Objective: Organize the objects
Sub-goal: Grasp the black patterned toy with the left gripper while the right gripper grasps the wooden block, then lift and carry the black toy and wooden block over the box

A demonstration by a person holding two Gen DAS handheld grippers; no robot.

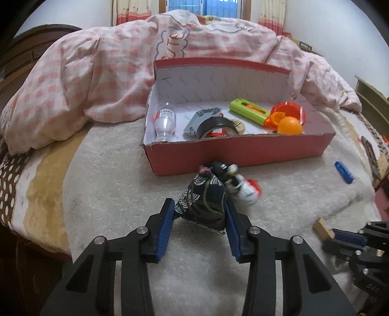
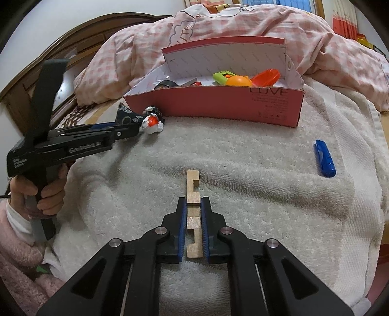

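Two grippers are at work, one in each hand. The left gripper [image 1: 199, 210] has its blue pads against both sides of a dark patterned pouch [image 1: 203, 203], which lies on the towel just in front of the red box [image 1: 238, 152]; its jaws are about half closed, gripping the pouch. The right gripper [image 2: 193, 206] is clamped nearly closed on one notched wooden block [image 2: 192, 194], which sticks out past the fingertips toward the box, well in front of it.

One small white and red figure [image 1: 246, 190] lies touching the pouch, just in front of the box's near wall. One blue capped object [image 2: 324, 158] lies alone in front of the box's right end.

Inside the box I count one clear plastic bottle [image 1: 165, 121] at the left end, one roll of black tape [image 1: 216, 126] near the middle with one grey flat piece [image 1: 194, 121] beside it, one green and orange tool [image 1: 250, 111] toward the right, one orange ball [image 1: 290, 125], and one orange-red translucent dish [image 1: 289, 110] at the right end. The box's lid stands upright along its far side.

Everything rests on one cream towel [image 2: 243, 150] spread over a bed. One pink checked quilt [image 1: 102, 73] is heaped behind the box. A dark wooden headboard [image 2: 80, 41] curves to the left of the box, and a window [image 1: 204, 7] with curtains sits beyond the quilt. The person's left hand [image 2: 41, 192], in a pink fuzzy sleeve, holds the left gripper's handle.
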